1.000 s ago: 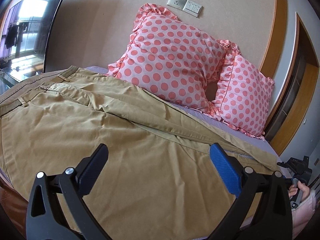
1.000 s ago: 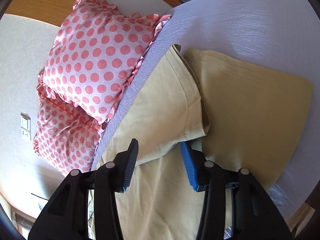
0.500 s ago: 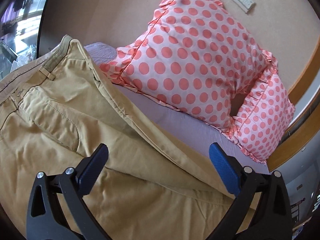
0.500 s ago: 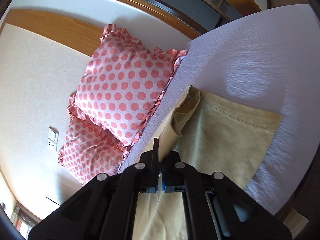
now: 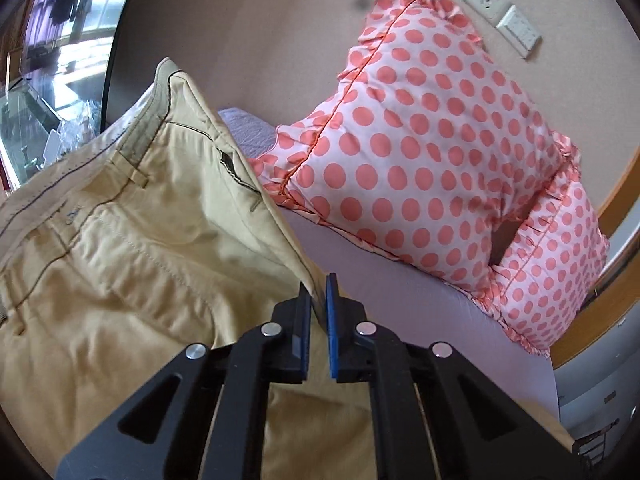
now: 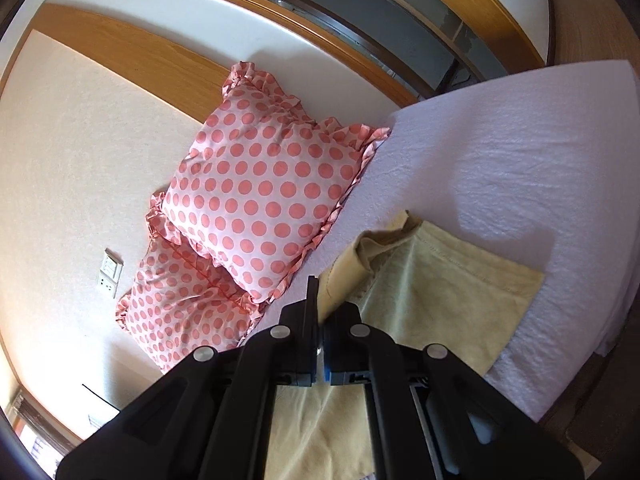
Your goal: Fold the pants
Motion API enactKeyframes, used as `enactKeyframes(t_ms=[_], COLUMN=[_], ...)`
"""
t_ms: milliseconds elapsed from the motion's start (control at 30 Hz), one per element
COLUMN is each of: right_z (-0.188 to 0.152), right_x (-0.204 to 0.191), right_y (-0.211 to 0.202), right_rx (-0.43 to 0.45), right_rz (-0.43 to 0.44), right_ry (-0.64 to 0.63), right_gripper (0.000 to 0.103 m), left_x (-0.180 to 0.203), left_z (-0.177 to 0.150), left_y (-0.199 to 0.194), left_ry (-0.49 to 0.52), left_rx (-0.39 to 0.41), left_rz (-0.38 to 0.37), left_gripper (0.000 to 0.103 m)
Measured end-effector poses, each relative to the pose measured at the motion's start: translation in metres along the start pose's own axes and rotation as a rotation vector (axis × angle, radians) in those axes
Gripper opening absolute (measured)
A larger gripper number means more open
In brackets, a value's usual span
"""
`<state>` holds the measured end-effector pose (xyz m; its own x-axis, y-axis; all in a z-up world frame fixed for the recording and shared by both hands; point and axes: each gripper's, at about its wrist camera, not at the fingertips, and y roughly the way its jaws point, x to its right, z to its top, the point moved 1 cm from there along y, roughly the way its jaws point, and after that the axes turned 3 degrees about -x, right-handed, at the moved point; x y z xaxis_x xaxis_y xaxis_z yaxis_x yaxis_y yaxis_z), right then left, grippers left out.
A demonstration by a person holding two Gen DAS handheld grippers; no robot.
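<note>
I have my left gripper (image 5: 319, 294) clamped on the khaki pants (image 5: 120, 260) edge, right gripper (image 6: 320, 300) pinching a leg; no readable writing

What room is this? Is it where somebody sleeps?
Most likely a bedroom. There is a bed with a pale sheet, two spotted pillows against the wall, and tan pants spread out on it.

You are in a bedroom: a bed (image 6: 500, 168) with two dotted pillows (image 5: 420, 152) at 1 o'clock, wall sockets (image 5: 500, 20) above.
</note>
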<state>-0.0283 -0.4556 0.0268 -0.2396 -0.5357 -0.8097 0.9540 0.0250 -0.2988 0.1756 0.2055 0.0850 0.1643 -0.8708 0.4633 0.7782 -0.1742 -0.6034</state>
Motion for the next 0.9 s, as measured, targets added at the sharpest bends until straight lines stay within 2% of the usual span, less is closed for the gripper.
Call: enactKeyframes(t_ms=[67,133,267,400,433,467,500,567,600,700,767,867,900], right_z=[0.0,-0.001,-0.008,-0.012,-0.013,-0.014,-0.015,-0.018,-0.019,-0.025,-0.031,-0.042,-0.046], right_x=[0.011,0.023,0.041,0.047,0.046,0.047,0.047,0.044,0.042,0.038,0.034,0.024,0.02], right_y=[-0.005,-0.008,-0.006,-0.005,-0.006,-0.009,-0.012,-0.022,-0.024,-0.022,-0.017,-0.002,0.004], right_rx=[0.002,-0.006,-0.034,-0.058,-0.061,-0.059,-0.048,-0.004,0.009,0.025,0.014,-0.011,-0.017], right_rz=[-0.041,-0.083,-0.154,-0.218,-0.238,-0.272,-0.299,-0.304,-0.328,-0.345,-0.315,-0.263,-0.254], right_ry=[0.006,0.015,0.034,0.026,0.026,0.028,0.029,0.015,-0.002,-0.051,-0.074,-0.123,-0.149], right_gripper=[0.002,0.002,0.002,0.002,0.006,0.02,0.043,0.058,0.058,0.058,0.057,0.048,0.03], left_x=[-0.01,-0.028,-0.062,-0.079,-0.08,-0.08,-0.08,-0.08,-0.079,-0.081,-0.083,-0.094,-0.098], left_z=[-0.032,-0.07,-0.134,-0.162,-0.165,-0.166,-0.167,-0.169,-0.17,-0.177,-0.182,-0.188,-0.189], left_y=[-0.046,-0.078,-0.101,-0.107,-0.108,-0.11,-0.113,-0.117,-0.118,-0.121,-0.125,-0.134,-0.136], left_ry=[0.027,0.024,-0.047,-0.09,-0.088,-0.084,-0.082,-0.081,-0.081,-0.075,-0.09,-0.131,-0.144], left_rx=[0.037,0.036,-0.005,-0.011,-0.006,0.0,0.006,0.015,0.021,0.031,0.048,0.092,0.107], left_rz=[-0.008,-0.002,0.02,0.021,0.019,0.023,0.021,0.012,0.007,-0.014,-0.046,-0.084,-0.087], left_gripper=[0.007,0.008,0.007,0.007,0.008,0.011,0.011,0.017,0.022,0.028,0.031,0.037,0.039])
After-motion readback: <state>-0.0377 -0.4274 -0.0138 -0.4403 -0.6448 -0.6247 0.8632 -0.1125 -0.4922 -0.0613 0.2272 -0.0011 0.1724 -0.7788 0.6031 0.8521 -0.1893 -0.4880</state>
